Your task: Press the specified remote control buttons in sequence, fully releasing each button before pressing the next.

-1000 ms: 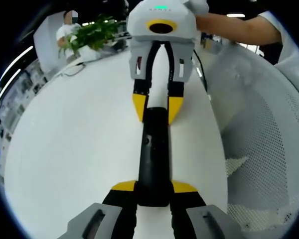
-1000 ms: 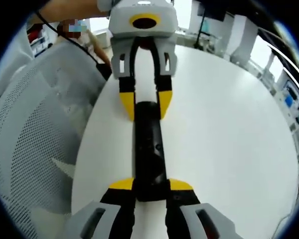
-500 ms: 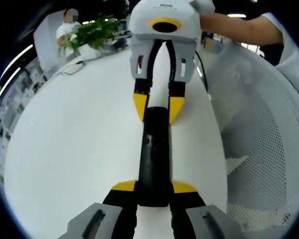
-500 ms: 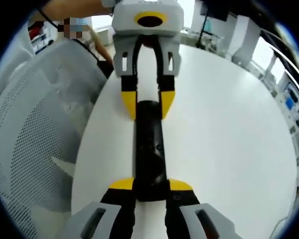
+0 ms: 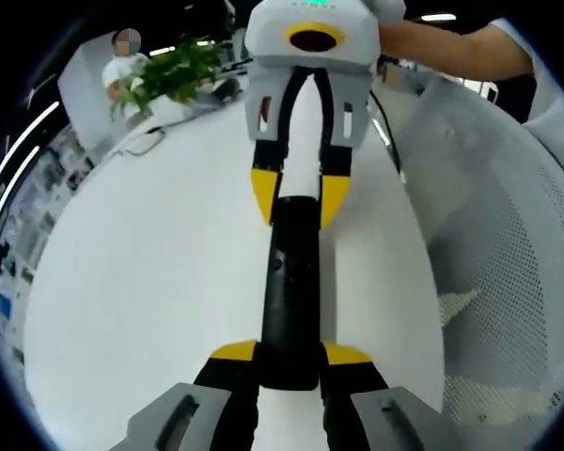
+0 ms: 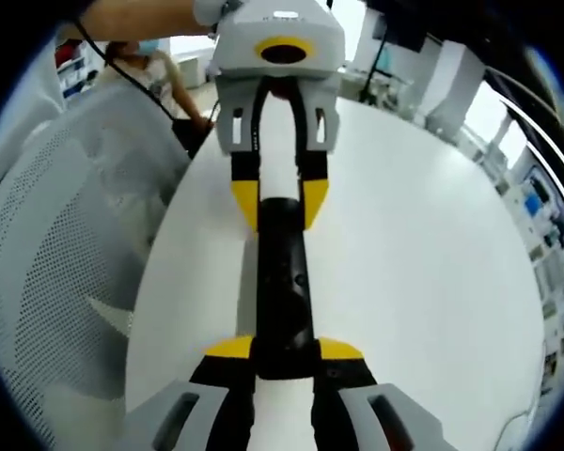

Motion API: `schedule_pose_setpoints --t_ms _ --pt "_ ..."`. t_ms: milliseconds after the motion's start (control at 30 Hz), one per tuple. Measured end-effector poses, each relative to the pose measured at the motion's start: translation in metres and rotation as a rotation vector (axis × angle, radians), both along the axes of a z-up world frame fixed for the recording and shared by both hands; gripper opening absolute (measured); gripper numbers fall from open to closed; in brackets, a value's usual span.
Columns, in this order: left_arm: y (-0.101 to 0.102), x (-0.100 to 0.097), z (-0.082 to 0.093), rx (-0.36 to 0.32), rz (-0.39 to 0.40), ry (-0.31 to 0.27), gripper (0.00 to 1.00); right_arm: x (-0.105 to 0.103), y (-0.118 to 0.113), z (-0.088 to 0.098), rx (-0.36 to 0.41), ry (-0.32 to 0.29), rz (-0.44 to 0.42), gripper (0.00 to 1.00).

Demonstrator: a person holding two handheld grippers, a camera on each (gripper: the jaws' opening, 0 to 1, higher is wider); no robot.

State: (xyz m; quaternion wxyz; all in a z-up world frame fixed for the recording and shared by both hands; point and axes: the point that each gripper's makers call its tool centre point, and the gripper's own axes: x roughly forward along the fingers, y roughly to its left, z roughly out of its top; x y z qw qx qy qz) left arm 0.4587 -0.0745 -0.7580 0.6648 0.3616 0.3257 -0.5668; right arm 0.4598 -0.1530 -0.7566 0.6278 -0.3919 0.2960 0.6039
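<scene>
A long black remote control [image 5: 289, 282] runs up the middle of the left gripper view, held over the white table [image 5: 141, 282]. My left gripper [image 5: 289, 355] is shut on its near end, one yellow tip on each side. From the top, my right gripper [image 5: 299, 199] is shut on the far end. The right gripper view mirrors this. There the remote control [image 6: 282, 282] has my right gripper [image 6: 285, 352] shut on its near end and my left gripper [image 6: 280, 205] shut on its far end. A small button shows on the remote's upper face.
A white mesh chair [image 5: 508, 263] stands against the table's edge and also appears as the chair [image 6: 66, 244]. A potted plant [image 5: 174, 70] and a cable sit at the table's far side. A person's arm [image 5: 451, 47] reaches in behind the right gripper.
Both views have tilted and shifted a little, so the background has slid. Both grippers keep the same hold on the remote's two ends.
</scene>
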Motion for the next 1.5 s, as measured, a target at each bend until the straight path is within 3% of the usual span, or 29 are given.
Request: schedule_pose_setpoints --t_ms 367,567,1100,1500 --pt "-0.002 0.058 0.024 0.047 -0.021 -0.089 0.23 0.056 -0.001 0.025 0.013 -0.113 -0.020 0.19" --pt "-0.003 0.091 0.024 0.046 -0.025 -0.118 0.23 0.091 -0.002 0.024 0.009 -0.145 -0.034 0.19" --pt "0.004 0.163 -0.005 0.106 -0.052 -0.088 0.23 0.160 0.003 -0.012 0.015 -0.095 -0.082 0.19" --pt "0.012 0.169 -0.015 0.115 -0.038 -0.024 0.23 0.168 0.009 -0.020 0.026 -0.039 -0.080 0.20"
